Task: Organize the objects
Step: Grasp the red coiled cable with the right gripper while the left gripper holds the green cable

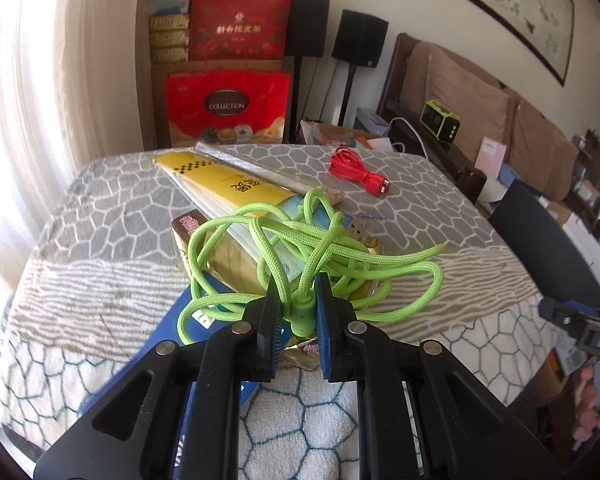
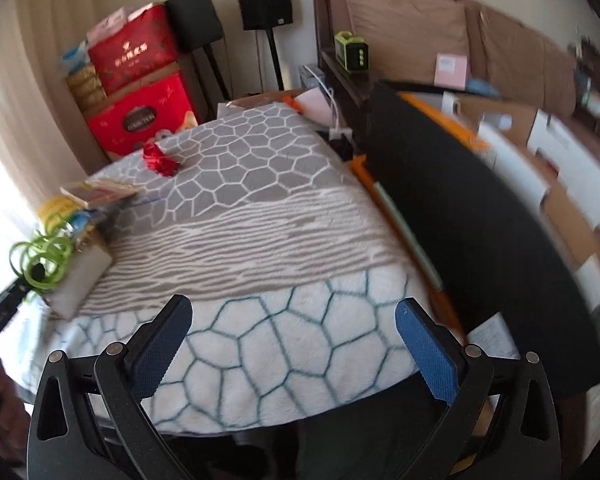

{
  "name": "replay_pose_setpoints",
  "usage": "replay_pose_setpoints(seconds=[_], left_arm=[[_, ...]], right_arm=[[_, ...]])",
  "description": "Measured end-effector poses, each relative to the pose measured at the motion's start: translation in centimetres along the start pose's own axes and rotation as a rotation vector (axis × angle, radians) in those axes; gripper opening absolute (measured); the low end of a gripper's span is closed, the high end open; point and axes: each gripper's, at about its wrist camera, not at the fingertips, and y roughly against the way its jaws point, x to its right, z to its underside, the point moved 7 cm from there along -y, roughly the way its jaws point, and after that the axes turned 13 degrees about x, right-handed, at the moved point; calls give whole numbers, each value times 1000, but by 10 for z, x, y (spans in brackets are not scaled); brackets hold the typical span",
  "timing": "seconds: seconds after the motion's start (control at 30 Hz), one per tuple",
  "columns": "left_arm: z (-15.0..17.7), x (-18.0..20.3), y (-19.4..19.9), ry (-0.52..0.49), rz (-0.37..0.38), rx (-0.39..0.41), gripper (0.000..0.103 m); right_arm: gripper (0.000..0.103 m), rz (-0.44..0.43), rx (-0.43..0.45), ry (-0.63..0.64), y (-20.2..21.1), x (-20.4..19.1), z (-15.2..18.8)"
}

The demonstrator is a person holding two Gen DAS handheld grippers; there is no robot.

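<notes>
Jaws amid green cable [image 1: 320, 252], red cable [image 1: 360, 170] beyond

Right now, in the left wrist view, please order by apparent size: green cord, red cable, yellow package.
1. Green cord, though nearness enlarges it.
2. Yellow package.
3. Red cable, farthest away.

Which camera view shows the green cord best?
The left wrist view: the green cord fills the centre, sharp, with the left tongs shut on its plug end. In the right wrist view it is only a small blurred tangle at the left edge.
</notes>
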Motion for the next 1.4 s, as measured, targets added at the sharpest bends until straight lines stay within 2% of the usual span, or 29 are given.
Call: replay_pose_setpoints(seconds=[0.03, 0.1, 0.2, 0.3, 0.47, 0.53, 0.6, 0.67, 0.87, 1.07, 1.13, 1.17, 1.2, 1.23, 1.4], left_arm=[[-1, -1, 0, 3, 3, -1, 14], [-1, -1, 0, 2, 2, -2, 14], [0, -1, 1, 1, 4, -3, 14], [1, -3, 1, 5, 6, -2, 14], [3, -4, 1, 6, 13, 5, 14], [3, -4, -1, 12, 18, 3, 14], [3, -5, -1, 19, 24, 2, 14], [4, -5, -2, 19, 28, 3, 14], [4, -6, -2, 19, 42, 0, 14], [4, -5, -3, 9, 55, -4, 15], [4, -5, -4, 4, 56, -10, 15], [4, -5, -4, 1, 56, -12, 15], [4, -5, -4, -3, 56, -13, 16], [4, -4, -5, -10, 54, -14, 16], [2, -1, -5, -50, 38, -22, 18]], right_arm=[[103, -16, -13, 17, -1, -2, -1], [103, -100, -59, 48, -6, -9, -5], [103, -205, -42, -10, -5, -8, -16], [103, -192, -41, -16, -14, -5, -30], [103, -190, -4, 166, -43, -35, -60], [102, -255, -8, 200, -59, -58, -70], [97, -394, -11, 190, -76, -86, -81], [94, -461, -18, 205, -97, -111, -91], [83, -413, -44, 419, -166, -171, -92], [80, -377, -34, 501, -197, -190, -82], [71, -379, -27, 508, -200, -193, -79], [60, -388, -21, 488, -201, -192, -80], [30, -372, -29, 477, -203, -190, -79], [25, -353, -41, 472, -207, -188, -78], [22, -378, -18, 419, -196, -177, -78]])
